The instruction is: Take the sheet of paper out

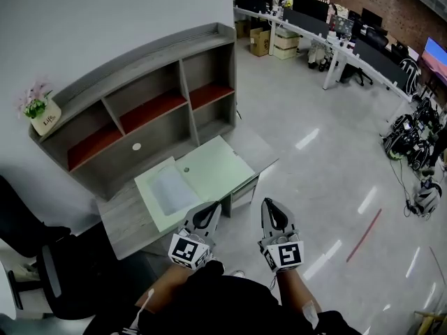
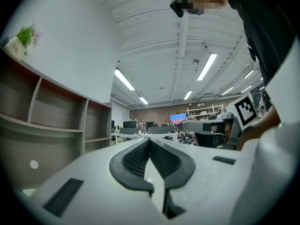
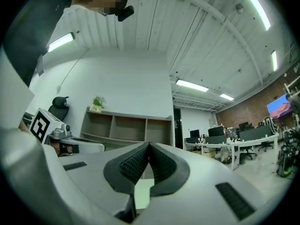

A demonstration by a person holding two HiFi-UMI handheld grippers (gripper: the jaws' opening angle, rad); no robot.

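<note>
A whitish sheet of paper (image 1: 167, 188) lies on the left part of a pale green mat (image 1: 213, 167) on a grey desk (image 1: 126, 220). Both grippers hang side by side off the desk's near right corner, apart from the paper. My left gripper (image 1: 213, 205) is over the desk's front edge, its jaws shut with nothing between them (image 2: 149, 139). To its right, over the floor, my right gripper (image 1: 267, 202) is also shut and empty (image 3: 149, 145). The paper does not show in either gripper view.
A grey hutch with red-lined shelves (image 1: 150, 107) stands on the desk against the white wall, a small potted plant (image 1: 40, 109) on its left end. A black office chair (image 1: 59, 278) is at the left. Desks with monitors (image 1: 335, 26) line the far right; a red strip (image 1: 363, 234) marks the floor.
</note>
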